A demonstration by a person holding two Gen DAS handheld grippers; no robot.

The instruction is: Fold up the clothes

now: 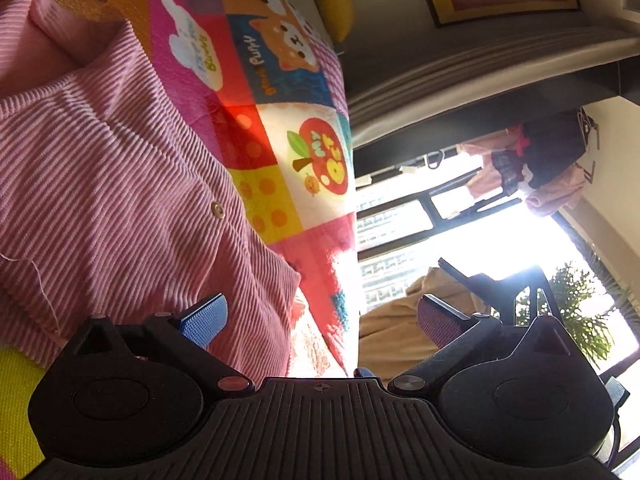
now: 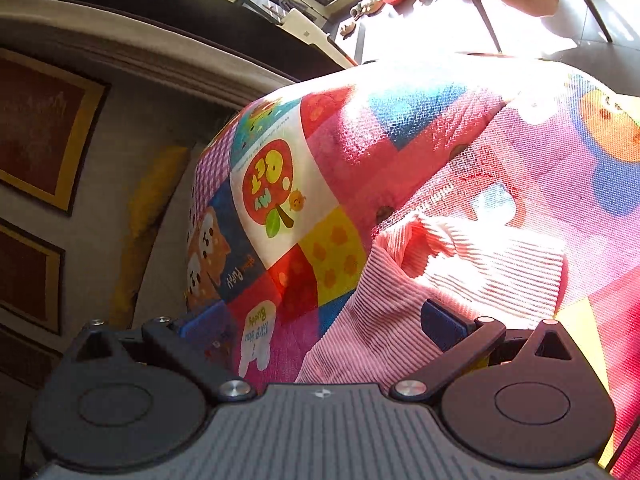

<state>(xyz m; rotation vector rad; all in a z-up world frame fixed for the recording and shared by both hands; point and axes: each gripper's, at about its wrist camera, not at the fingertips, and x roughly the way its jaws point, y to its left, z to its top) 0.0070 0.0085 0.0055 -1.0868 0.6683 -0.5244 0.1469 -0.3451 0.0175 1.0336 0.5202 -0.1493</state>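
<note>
So the pink ribbed button-up garment [image 1: 120,184] is lying spread on the bright patchwork cartoon-print blanket [image 1: 280,120], reaching close to the blanket's edge on the window side. Left tongs [image 1: 320,316] are spread wide with nothing in them, hovering right at the garment's hem. Right tongs [image 2: 324,328] are released too, one blue pad [image 2: 442,326] over the pink fabric.

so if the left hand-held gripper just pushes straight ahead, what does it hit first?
Probably the hem of the pink corduroy garment: it lies between the open fingers of the left hand-held gripper, with the patchwork cartoon blanket beyond. Depth is unclear; the right finger points past the edge towards the window.
</note>
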